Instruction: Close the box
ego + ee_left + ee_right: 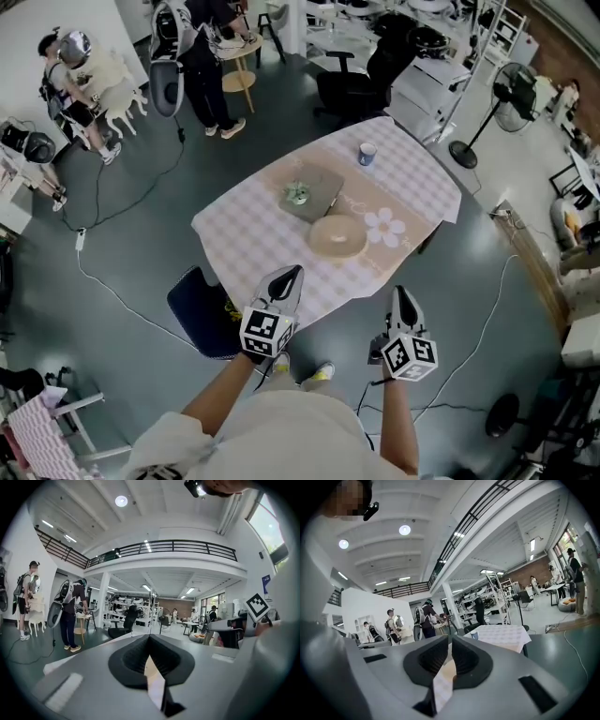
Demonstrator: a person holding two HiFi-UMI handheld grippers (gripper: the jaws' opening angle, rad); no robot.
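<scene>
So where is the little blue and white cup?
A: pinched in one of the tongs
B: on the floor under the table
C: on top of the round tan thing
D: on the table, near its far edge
D: in the head view the cup stands on the checked cloth of the table, near the far edge and apart from the other things on it.

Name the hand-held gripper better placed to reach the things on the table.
Left, probably: the left hand-held gripper is at the near edge of the table, nearer the round tan piece and grey box; the right hand-held gripper sits farther back. Both are shut, empty.
</scene>
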